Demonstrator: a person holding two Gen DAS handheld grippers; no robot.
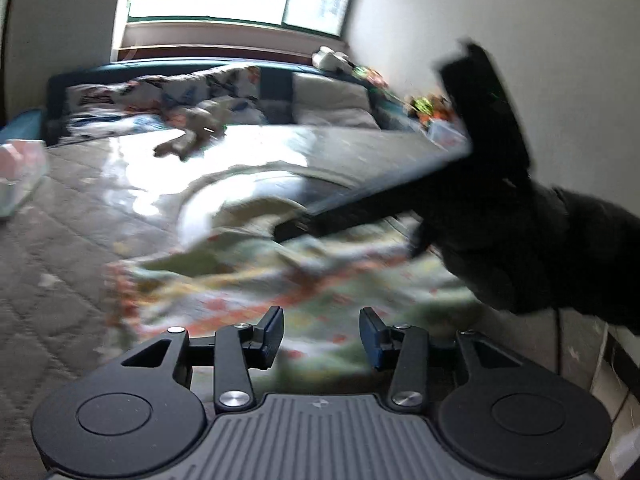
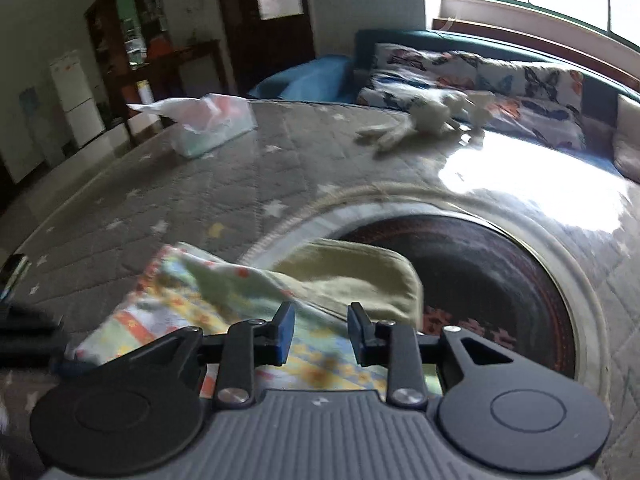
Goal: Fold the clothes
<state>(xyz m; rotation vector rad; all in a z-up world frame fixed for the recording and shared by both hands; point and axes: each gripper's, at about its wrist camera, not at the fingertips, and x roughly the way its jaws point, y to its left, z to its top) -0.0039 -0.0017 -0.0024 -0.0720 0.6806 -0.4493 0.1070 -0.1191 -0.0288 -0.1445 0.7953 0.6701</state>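
A: What's nearest each camera?

B: The left claw (image 1: 321,334) hangs released, empty, over the crumpled pastel patchwork-print cloth garment (image 1: 248,292) with its plain olive-green lining. The right claw (image 2: 321,330) is likewise spread and empty above that garment (image 2: 224,300).

A: Where does it lie?

B: On the grey quilted star-print bed cover (image 2: 160,184), its olive part overlapping a round dark patterned mat with a pale rim (image 2: 500,276).

A: And beyond?

B: A clear plastic tissue pack (image 2: 208,124), a limp beige plush toy (image 2: 424,118), then butterfly-print pillows (image 2: 480,76) under the window.
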